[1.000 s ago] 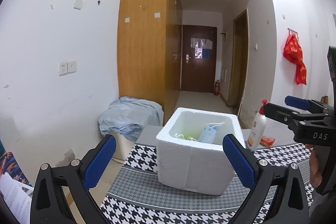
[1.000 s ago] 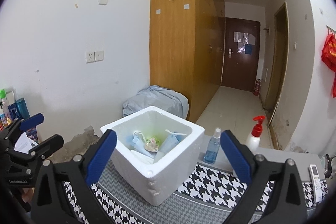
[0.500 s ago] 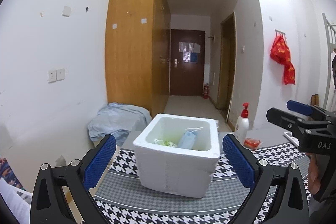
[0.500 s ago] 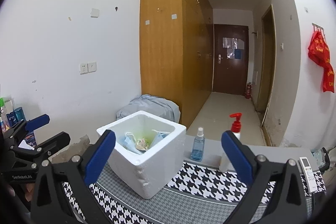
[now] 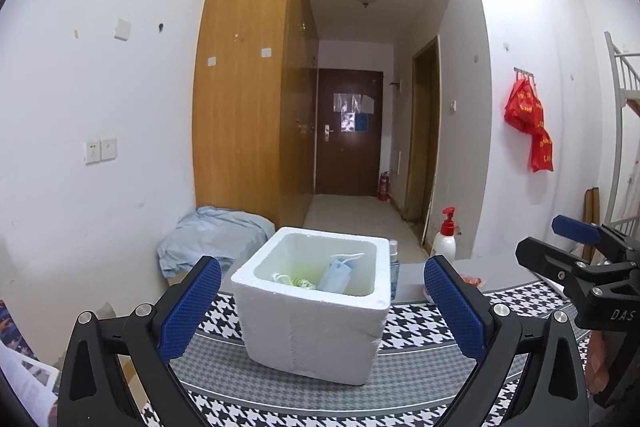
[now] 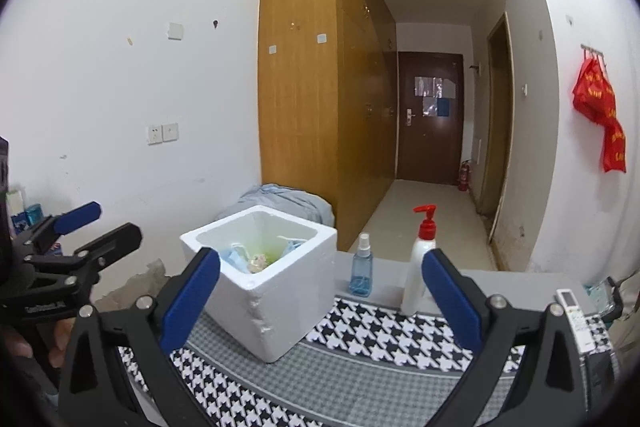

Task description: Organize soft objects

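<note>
A white foam box (image 5: 316,311) stands on the houndstooth cloth (image 5: 420,319) and also shows in the right wrist view (image 6: 264,287). Inside it lie blue face masks (image 5: 334,275) and a greenish soft item (image 5: 294,281); the right wrist view shows the masks (image 6: 236,259) too. My left gripper (image 5: 322,311) is open and empty, held back from the box. My right gripper (image 6: 320,301) is open and empty, off to the box's right. Each gripper appears in the other's view: the right one (image 5: 560,247), the left one (image 6: 96,223).
A blue spray bottle (image 6: 361,267) and a white pump bottle with a red top (image 6: 420,267) stand behind the cloth. A remote control (image 6: 576,315) lies at the table's right. A blue-grey bundle (image 5: 212,239) sits on the floor by the wardrobe (image 5: 248,87).
Both grippers have pulled back and up from the foam box, which now looks smaller and farther. Both stay open and empty.
</note>
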{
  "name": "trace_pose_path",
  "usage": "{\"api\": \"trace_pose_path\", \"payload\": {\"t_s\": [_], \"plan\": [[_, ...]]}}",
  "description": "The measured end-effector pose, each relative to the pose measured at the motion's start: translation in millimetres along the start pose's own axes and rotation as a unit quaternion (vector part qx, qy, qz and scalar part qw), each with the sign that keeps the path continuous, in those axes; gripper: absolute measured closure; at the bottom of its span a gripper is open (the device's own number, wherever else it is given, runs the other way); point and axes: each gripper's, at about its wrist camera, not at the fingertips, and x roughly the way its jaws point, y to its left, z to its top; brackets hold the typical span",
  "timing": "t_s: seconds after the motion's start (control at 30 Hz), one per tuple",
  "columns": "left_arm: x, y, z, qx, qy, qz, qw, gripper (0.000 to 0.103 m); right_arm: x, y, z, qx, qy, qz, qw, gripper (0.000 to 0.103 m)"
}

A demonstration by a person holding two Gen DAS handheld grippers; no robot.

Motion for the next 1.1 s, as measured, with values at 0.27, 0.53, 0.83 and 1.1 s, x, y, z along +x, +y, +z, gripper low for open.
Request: {"api": "trace_pose_path", "payload": {"t_s": [0.27,0.53,0.83,1.1], "plan": [[-9.9,-6.9,-6.0,0.002,-0.017,-0.002,0.9998,0.001,-17.5,-2.9,-6.4,-0.002,-0.014,-0.008,1.0,0.001],[-18.4,-6.8,-13.5,-0.01,-0.028,-0.004,0.9995,0.001,-33.9,0.2,-16.8,0.0,-0.023,-0.009,1.0,0.001],[-21.1,-10.3,-29.1,-0.003,-0.031,0.016,0.9994,0.001,-41.7,10.3,-34.5,-0.026,-0.044,-0.006,0.999,0.001],[-24.1,-14.4,-46.9,-0.001,-0.025,0.03,0.9993,0.001,-40.8,3.0,-48.8,-0.01,-0.03,-0.007,0.999,0.001]]}}
